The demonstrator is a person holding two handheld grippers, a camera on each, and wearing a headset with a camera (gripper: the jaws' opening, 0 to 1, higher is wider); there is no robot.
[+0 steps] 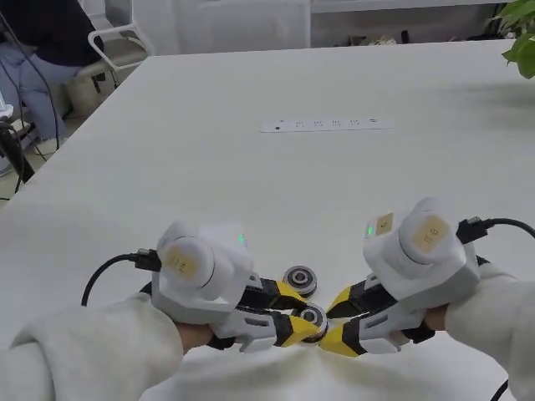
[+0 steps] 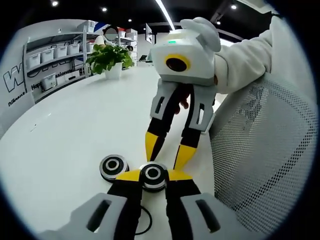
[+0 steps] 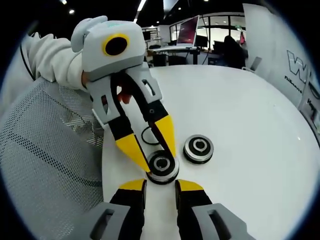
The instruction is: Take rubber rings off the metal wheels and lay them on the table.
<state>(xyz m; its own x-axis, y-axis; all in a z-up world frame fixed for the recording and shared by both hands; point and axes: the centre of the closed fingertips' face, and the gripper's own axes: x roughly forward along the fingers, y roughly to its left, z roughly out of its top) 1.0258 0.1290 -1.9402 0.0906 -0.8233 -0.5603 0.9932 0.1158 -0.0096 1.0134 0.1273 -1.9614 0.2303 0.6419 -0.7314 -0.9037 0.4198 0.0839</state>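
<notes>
Table (image 1: 251, 167): white, work at near edge.
Left gripper (image 2: 154, 175): jaws pinch held wheel (image 3: 162, 167) by its sides.
Right gripper (image 3: 161, 184): jaws spread, tips just short of held wheel, gripping nothing.
Second wheel (image 3: 198, 148): on table, just beside held wheel.
Loose rubber ring (image 3: 149, 136): flat on table, behind held wheel.
Step, by my reading: stripping ring from held wheel.
Next move: nip my right tips on rubber edge and peel, left clamp firm.
</notes>
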